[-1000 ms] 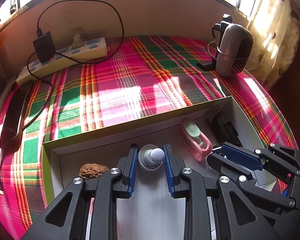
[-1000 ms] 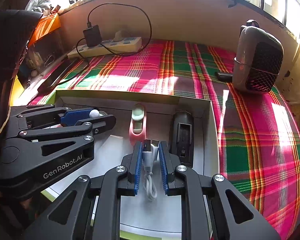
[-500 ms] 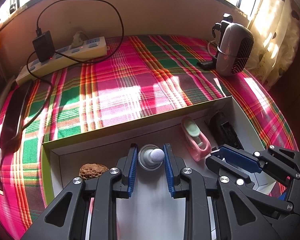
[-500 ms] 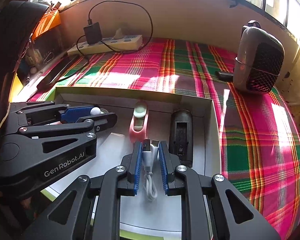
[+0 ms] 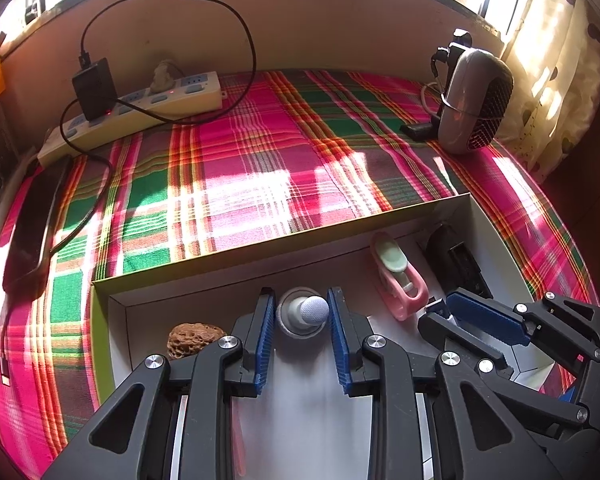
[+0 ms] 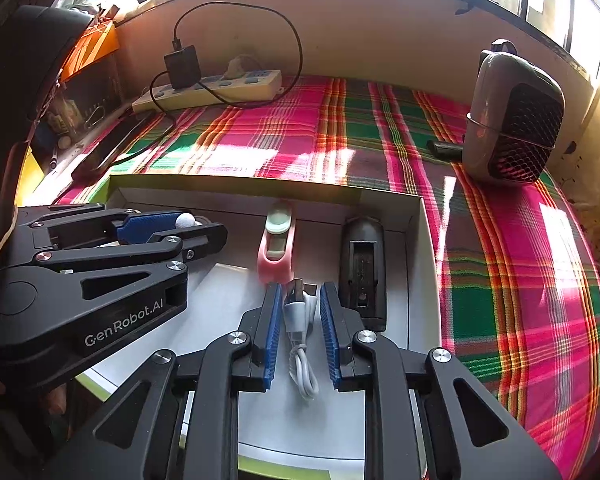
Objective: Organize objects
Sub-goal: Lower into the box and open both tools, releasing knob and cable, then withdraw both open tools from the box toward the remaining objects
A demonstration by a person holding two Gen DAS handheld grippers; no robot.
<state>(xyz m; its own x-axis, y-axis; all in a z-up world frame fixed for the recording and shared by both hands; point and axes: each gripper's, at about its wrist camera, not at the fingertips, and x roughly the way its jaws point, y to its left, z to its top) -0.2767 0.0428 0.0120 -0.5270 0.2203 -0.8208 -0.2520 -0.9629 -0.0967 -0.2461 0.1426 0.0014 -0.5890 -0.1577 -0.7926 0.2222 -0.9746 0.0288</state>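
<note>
A white box [image 5: 420, 210] with green outer sides lies on the plaid cloth. My left gripper [image 5: 301, 312] is inside it, its blue pads on either side of a grey-and-white knob-shaped object [image 5: 306, 312], with small gaps showing. My right gripper [image 6: 300, 304] has opened around a white USB cable [image 6: 300, 344], which lies on the box floor between the pads. A pink clip-like item [image 6: 276, 240], a black remote [image 6: 362, 264] and a brown walnut [image 5: 194, 336] also lie in the box. The right gripper also shows in the left wrist view [image 5: 456, 312].
A power strip [image 5: 140, 108] with a black charger [image 5: 94, 88] and cable sits at the back left. A phone [image 5: 32, 224] lies at the left edge. A grey mesh-fronted heater [image 6: 512, 120] stands at the back right. A wall and window run behind.
My right gripper's pads have spread apart from the USB cable, letting it go. My left gripper's pads have also widened slightly around the knob-shaped object.
</note>
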